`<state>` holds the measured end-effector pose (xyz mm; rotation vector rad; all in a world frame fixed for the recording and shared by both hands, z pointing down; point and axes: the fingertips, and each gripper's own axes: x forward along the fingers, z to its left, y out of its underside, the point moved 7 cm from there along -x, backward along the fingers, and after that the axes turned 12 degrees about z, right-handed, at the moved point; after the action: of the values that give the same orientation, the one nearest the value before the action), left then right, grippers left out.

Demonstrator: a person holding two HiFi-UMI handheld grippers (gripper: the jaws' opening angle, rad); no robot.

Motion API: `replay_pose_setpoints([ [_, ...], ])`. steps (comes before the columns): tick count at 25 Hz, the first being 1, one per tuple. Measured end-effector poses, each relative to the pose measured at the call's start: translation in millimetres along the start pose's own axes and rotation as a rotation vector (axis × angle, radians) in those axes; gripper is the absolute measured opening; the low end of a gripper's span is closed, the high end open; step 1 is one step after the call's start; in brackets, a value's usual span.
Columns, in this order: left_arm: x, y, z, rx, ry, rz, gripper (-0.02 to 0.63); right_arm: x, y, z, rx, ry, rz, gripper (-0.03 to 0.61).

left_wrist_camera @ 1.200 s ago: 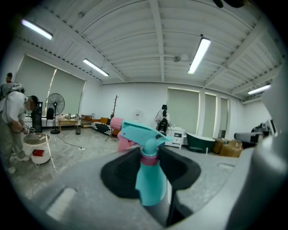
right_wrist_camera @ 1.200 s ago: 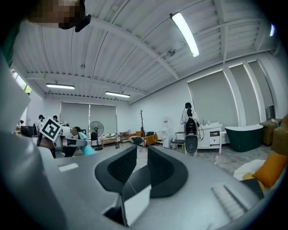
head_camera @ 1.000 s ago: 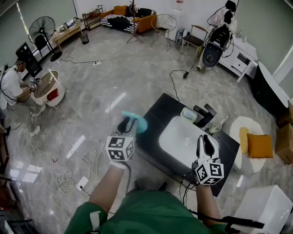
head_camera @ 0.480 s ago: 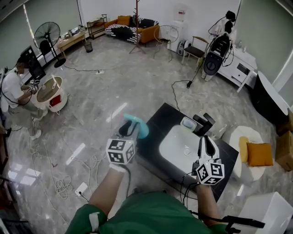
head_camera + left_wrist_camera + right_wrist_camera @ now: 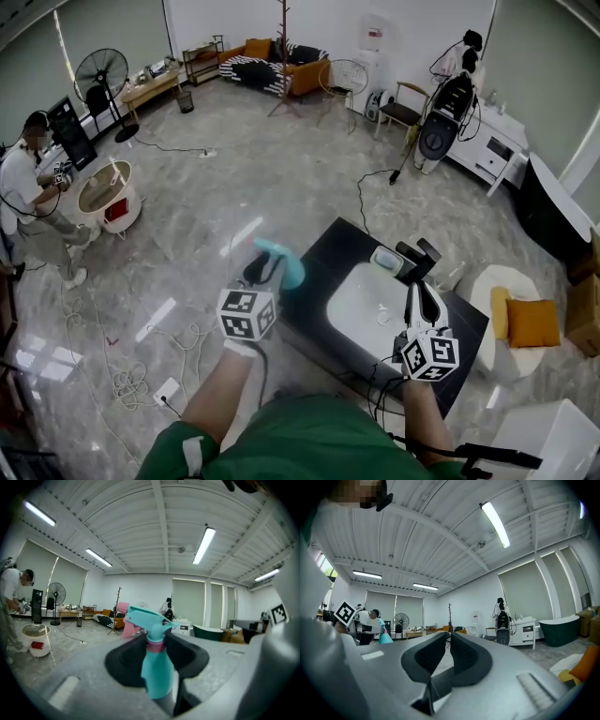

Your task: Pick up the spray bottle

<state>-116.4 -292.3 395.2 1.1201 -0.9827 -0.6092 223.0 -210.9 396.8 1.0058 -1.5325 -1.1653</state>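
The spray bottle (image 5: 283, 259) is teal with a teal trigger head and a pink collar. My left gripper (image 5: 266, 266) is shut on it and holds it in the air, left of the black counter. In the left gripper view the spray bottle (image 5: 156, 673) stands upright between the two black pads, its nozzle pointing left. My right gripper (image 5: 421, 292) hovers over the right side of the white sink (image 5: 361, 298), shut with nothing in it. In the right gripper view my right gripper (image 5: 449, 651) has its pads almost touching and points up into the room.
A black faucet (image 5: 419, 255), a small teal-rimmed dish (image 5: 385, 234) and a white bottle (image 5: 449, 257) stand at the counter's far edge. Cables (image 5: 122, 370) trail over the floor at left. A person (image 5: 23, 187) stands by a round table far left. A white stool with an orange cushion (image 5: 532, 322) is at right.
Both grippers keep nearly the same places; the left one still holds the bottle. The head view has shifted slightly, so the room sits a little lower in the picture.
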Motion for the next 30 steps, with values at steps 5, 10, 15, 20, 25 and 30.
replay_pose_setpoints([
  [5,1.5,4.1,1.5,0.01,-0.015,0.007,0.127,0.9,3.9,-3.9,0.01,0.003,0.011,0.032],
  [10,2.6,5.2,1.9,0.007,-0.018,0.013,0.127,2.0,3.7,-3.9,0.002,-0.003,0.008,0.032],
  [15,6.9,4.1,2.8,0.007,-0.019,0.016,0.127,7.0,4.1,-5.6,0.004,-0.005,0.011,0.032],
  [20,7.5,1.9,4.8,0.006,-0.022,0.016,0.127,9.1,2.8,-5.9,0.005,-0.005,0.011,0.032],
  [25,11.0,3.2,3.4,0.006,-0.021,0.016,0.127,11.0,4.6,-8.6,0.006,-0.008,0.01,0.032],
  [30,12.9,2.4,3.0,0.006,-0.02,0.013,0.127,13.1,4.4,-10.6,0.005,-0.008,0.009,0.032],
])
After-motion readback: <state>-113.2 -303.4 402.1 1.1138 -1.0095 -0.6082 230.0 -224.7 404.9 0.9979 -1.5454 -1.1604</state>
